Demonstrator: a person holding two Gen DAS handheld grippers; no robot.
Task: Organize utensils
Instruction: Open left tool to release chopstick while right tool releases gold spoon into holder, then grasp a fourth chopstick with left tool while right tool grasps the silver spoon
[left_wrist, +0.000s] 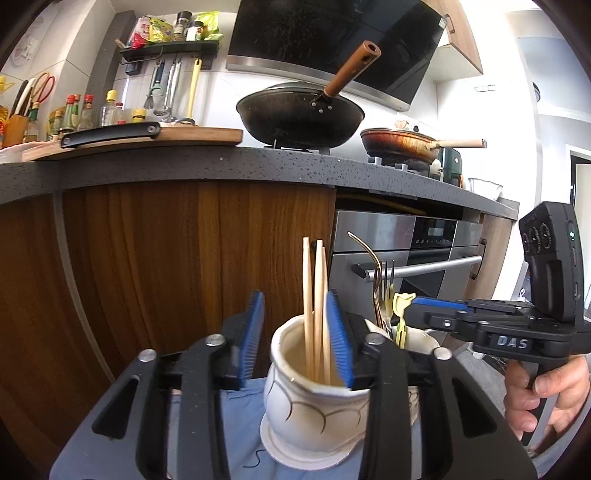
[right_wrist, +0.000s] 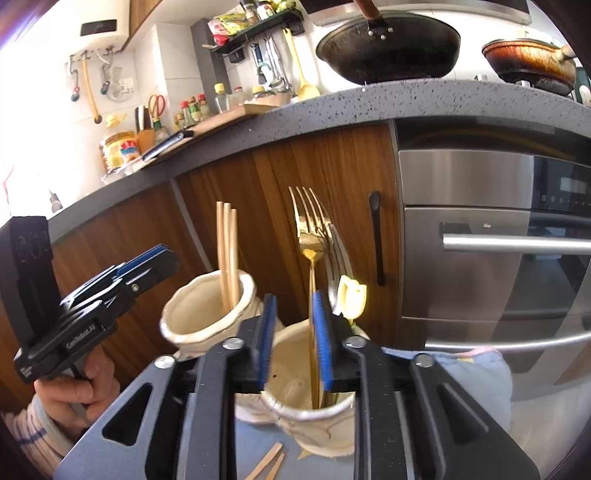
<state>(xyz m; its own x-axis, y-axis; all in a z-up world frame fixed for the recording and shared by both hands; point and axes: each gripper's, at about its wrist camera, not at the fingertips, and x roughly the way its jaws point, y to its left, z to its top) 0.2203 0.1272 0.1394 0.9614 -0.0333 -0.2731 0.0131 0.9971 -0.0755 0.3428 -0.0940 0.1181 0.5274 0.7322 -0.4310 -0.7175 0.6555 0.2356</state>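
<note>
Several wooden chopsticks (left_wrist: 316, 295) stand in a white ceramic cup (left_wrist: 314, 406) on a blue cloth. My left gripper (left_wrist: 295, 339) is open around them; they lean near its right pad, and the left pad is well clear. A second white cup (right_wrist: 306, 410) holds a gold fork (right_wrist: 310, 210), a gold spoon (right_wrist: 312, 245), silver forks and a yellow tulip-topped piece (right_wrist: 352, 293). My right gripper (right_wrist: 294, 332) is open over this cup, with the gold handle just inside its right pad. The right gripper (left_wrist: 417, 308) and left gripper (right_wrist: 162, 260) also show side-on in the other wrist's view.
Loose wooden sticks (right_wrist: 267, 465) lie on the blue cloth (left_wrist: 236, 424). Behind stand wooden cabinet doors (left_wrist: 184, 258) and a steel oven (right_wrist: 498, 240). A grey counter (left_wrist: 258, 158) carries a black wok (left_wrist: 299, 118), a brown pan (left_wrist: 399, 142) and a cutting board (left_wrist: 147, 138).
</note>
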